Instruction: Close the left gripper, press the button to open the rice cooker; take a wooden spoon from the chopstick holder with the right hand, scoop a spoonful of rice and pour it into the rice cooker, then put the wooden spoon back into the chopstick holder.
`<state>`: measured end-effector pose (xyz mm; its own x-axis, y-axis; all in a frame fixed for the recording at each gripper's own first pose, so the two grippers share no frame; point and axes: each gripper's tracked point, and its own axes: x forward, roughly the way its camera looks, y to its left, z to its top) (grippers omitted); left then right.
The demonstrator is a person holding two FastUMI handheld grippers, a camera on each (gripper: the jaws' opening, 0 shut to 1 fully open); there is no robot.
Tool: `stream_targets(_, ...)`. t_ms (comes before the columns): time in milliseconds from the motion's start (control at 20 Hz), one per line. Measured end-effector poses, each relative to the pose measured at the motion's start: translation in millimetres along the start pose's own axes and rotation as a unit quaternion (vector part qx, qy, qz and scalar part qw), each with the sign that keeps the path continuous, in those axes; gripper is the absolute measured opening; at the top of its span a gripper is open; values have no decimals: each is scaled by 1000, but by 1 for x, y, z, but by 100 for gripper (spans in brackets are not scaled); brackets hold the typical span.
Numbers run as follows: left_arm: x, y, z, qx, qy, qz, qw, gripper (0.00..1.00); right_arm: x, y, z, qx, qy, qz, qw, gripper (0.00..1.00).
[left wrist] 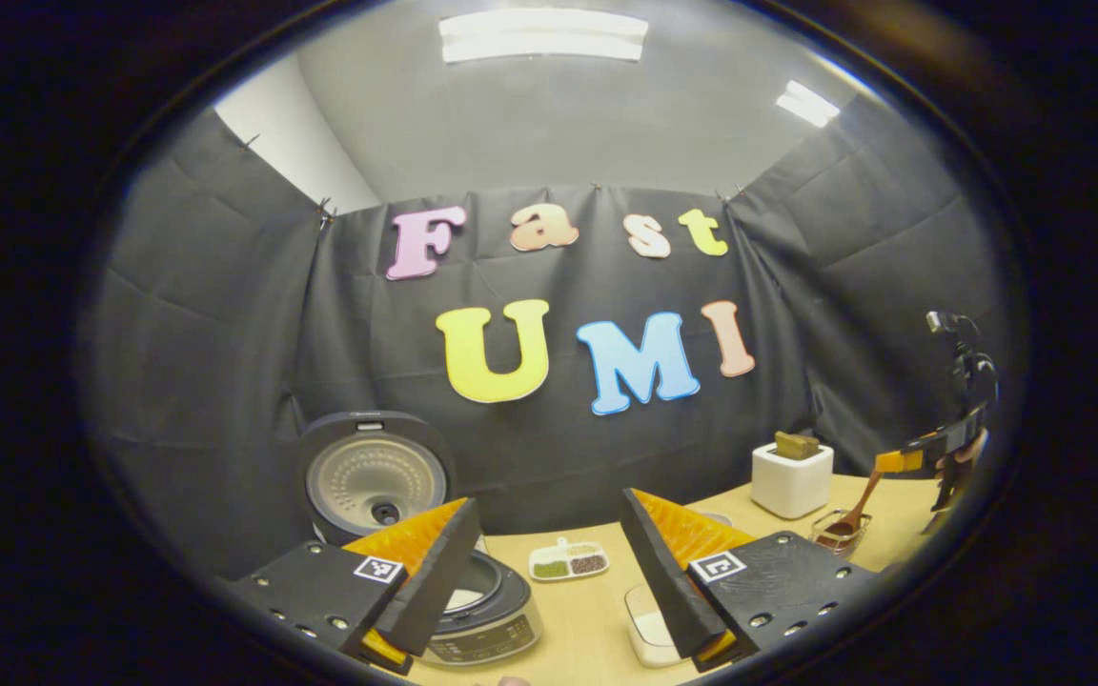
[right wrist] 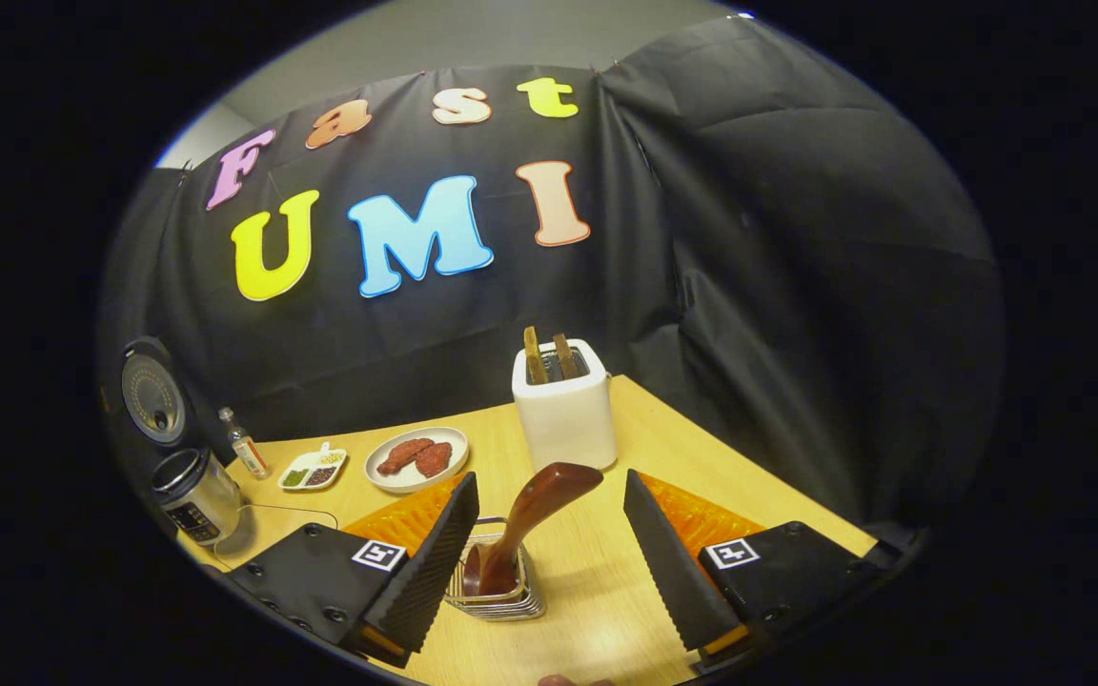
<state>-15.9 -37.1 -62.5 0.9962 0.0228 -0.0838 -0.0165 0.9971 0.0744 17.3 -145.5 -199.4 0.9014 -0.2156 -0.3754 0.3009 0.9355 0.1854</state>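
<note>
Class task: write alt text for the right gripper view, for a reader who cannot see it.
A dark brown wooden spoon stands in a wire chopstick holder between the open fingers of the right hand-held gripper. Behind, on the light wooden table, stands a white toaster; an open rice cooker sits far left.

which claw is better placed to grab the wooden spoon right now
Right. The right claw is open with the wooden spoon standing between its fingers in the chopstick holder. The left claw sits by the open rice cooker, far across the table.
</note>
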Motion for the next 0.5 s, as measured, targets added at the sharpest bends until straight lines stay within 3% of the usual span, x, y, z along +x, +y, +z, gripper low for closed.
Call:
stream_targets(200,5,-1,-24,-39,25,-7,999,93,17,9,-10,5,8,11,1000,98)
stream_targets(500,2,26,-45,-50,47,31,997,92,49,24,-18,26,27,34,999,98)
